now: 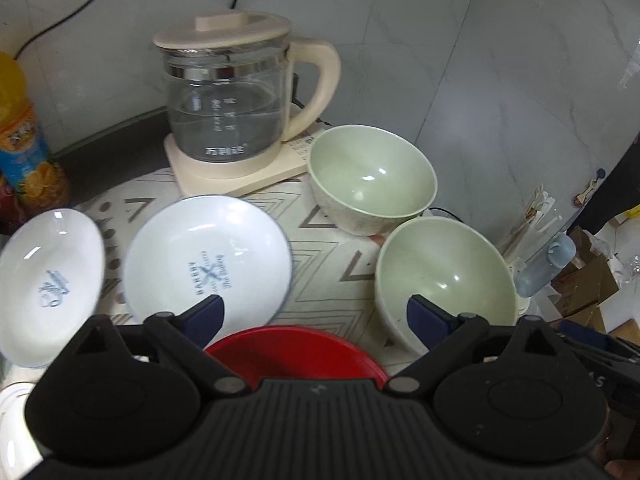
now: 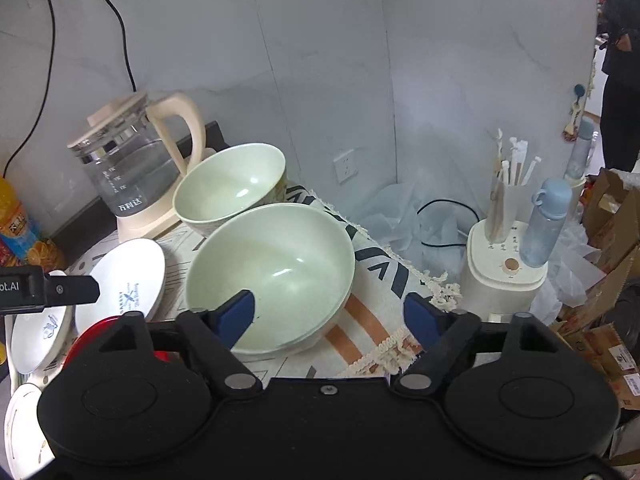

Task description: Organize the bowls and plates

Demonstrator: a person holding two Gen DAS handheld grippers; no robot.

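Two pale green bowls stand on a patterned cloth: the near bowl (image 1: 444, 280) (image 2: 276, 268) and the far bowl (image 1: 372, 180) (image 2: 228, 188) by the kettle. A white printed plate (image 1: 208, 260) (image 2: 128, 280) lies left of them, with a second white plate (image 1: 48, 284) (image 2: 40, 336) further left. A red plate (image 1: 296, 352) (image 2: 96, 332) sits nearest me. My left gripper (image 1: 316, 312) is open above the red plate's far edge, holding nothing. My right gripper (image 2: 328, 310) is open; its left finger hangs over the near bowl's inside, its right finger outside the rim.
A glass kettle (image 1: 232, 100) on a cream base stands at the back by the wall. An orange drink bottle (image 1: 24, 152) is at far left. Right of the cloth's edge: a white appliance (image 2: 504, 268), a blue bottle (image 2: 548, 224), cardboard boxes (image 2: 612, 216), and a standing person (image 2: 620, 60).
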